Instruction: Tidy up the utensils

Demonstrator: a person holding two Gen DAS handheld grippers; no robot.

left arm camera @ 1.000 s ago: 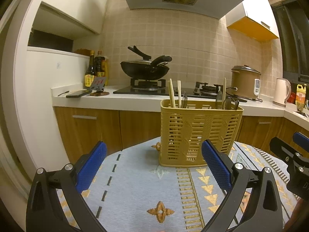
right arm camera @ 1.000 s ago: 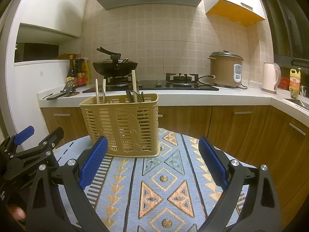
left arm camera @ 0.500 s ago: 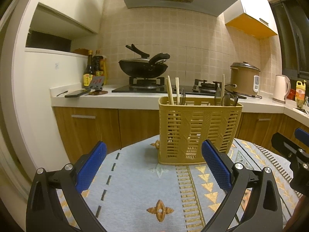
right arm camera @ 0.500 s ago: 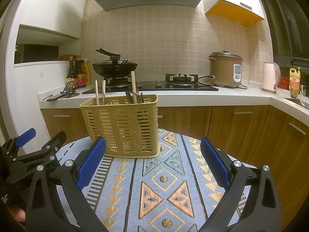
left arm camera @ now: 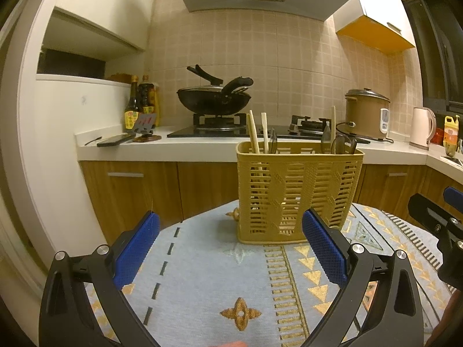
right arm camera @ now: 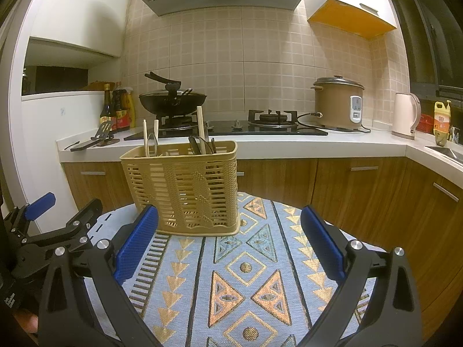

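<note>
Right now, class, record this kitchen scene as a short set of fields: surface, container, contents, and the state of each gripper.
surface: patterned cloth on a table
container: tan slotted basket, upright on the cloth
contents: chopsticks and dark utensils standing inside
left gripper: open, empty, short of the basket
right gripper: open, empty, short of the basket
background: wok on the stove, rice cooker on the counter

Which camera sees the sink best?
The right wrist view: the sink shows as a metal basin set in the countertop at the far right. The left wrist view catches only a thin sliver of it at the edge.
</note>
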